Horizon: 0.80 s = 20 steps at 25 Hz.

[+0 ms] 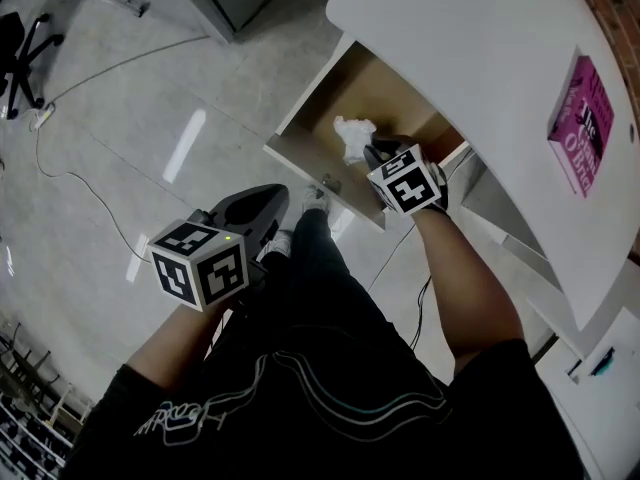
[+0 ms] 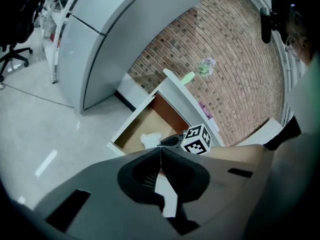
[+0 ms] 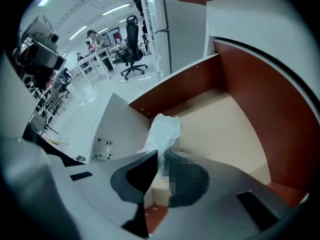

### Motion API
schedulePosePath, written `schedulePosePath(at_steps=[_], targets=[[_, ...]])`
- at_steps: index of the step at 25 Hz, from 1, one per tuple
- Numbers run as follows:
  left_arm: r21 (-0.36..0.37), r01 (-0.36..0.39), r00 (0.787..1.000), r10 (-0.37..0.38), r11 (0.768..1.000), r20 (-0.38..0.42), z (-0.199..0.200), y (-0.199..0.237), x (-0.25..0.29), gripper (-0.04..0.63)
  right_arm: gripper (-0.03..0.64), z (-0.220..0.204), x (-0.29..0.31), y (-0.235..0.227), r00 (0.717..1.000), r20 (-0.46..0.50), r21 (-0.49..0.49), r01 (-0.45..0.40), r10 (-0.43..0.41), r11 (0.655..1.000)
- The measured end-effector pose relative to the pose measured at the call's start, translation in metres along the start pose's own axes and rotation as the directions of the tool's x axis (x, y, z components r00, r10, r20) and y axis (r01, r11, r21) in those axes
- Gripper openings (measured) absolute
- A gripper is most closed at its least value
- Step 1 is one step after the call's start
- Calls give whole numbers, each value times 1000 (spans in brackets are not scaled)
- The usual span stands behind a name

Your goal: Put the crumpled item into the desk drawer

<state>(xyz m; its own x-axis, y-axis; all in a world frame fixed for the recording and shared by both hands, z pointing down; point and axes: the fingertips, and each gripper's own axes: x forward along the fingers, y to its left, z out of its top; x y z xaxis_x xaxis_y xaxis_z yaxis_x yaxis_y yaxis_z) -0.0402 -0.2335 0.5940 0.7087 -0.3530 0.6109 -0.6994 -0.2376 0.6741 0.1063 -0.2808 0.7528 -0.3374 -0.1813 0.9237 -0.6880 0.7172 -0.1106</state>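
Note:
The desk drawer (image 1: 385, 93) is pulled open under the white desk, and its tan floor (image 3: 220, 124) is bare. A crumpled white item (image 1: 353, 138) hangs over the drawer's near left part, just inside the front panel. My right gripper (image 1: 372, 153) is shut on its lower end; in the right gripper view the item (image 3: 162, 131) sticks up between the pads of that gripper (image 3: 161, 154). My left gripper (image 1: 272, 198) hangs lower left over the floor, apart from the drawer. Its jaws (image 2: 160, 150) meet with nothing between them. The left gripper view shows the drawer (image 2: 135, 129) and item (image 2: 150, 139) from afar.
The curved white desk top (image 1: 480, 68) overhangs the drawer, with a magenta booklet (image 1: 583, 123) on it. The person's legs and a shoe (image 1: 315, 198) stand right before the drawer front. Cables (image 1: 90, 188) run over the pale floor; an office chair (image 1: 20, 48) stands far left.

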Motion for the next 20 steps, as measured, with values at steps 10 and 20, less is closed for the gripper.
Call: schedulePosePath(at_steps=[10,20], targets=[[-46,-34,999,34,998,1,-11,25,6,21,67,-21,48,0,991,-122,-50,-54,47,997],[-81,-50,998,51,995,20,-14,38,0,21,69,-23,67,-10,988,-148,-9,-50,48,999]])
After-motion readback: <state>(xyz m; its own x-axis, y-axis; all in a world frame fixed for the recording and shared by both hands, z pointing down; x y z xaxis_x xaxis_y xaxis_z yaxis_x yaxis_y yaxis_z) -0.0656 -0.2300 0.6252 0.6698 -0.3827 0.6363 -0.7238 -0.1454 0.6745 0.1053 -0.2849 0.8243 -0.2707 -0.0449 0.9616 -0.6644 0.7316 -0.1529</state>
